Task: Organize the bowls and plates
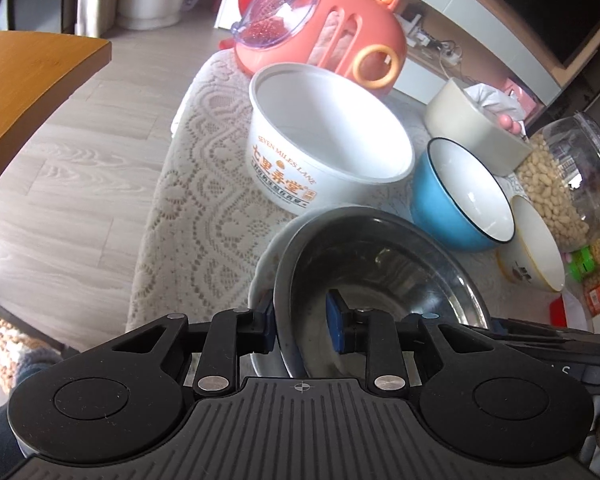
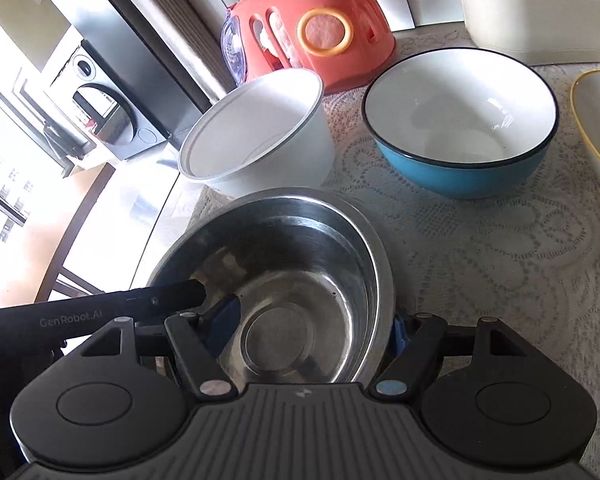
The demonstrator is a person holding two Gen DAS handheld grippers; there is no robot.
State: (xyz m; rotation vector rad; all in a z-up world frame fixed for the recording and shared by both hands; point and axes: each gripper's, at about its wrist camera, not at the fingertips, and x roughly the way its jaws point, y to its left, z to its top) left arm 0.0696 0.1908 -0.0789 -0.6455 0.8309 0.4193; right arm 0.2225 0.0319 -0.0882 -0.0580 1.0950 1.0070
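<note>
A steel bowl (image 1: 384, 276) (image 2: 296, 264) sits nested in a white dish (image 1: 260, 276) at the near edge of the lace-covered table (image 1: 204, 184). My left gripper (image 1: 302, 326) straddles the steel bowl's left rim, one pad outside and one inside, a gap still showing. My right gripper (image 2: 316, 332) straddles the bowl's right rim with its jaws wide. Behind stand a white printed tub (image 1: 324, 136) (image 2: 260, 136), a blue bowl (image 1: 460, 196) (image 2: 460, 124) and a yellow-rimmed white bowl (image 1: 536, 252) (image 2: 596, 120).
An orange plastic carrier (image 1: 328, 28) (image 2: 312, 28) stands at the back. A cream tissue box (image 1: 472, 128) (image 2: 536, 20) and a jar of peanuts (image 1: 564, 188) are at the right. A wooden table (image 1: 28, 92) lies left across the floor.
</note>
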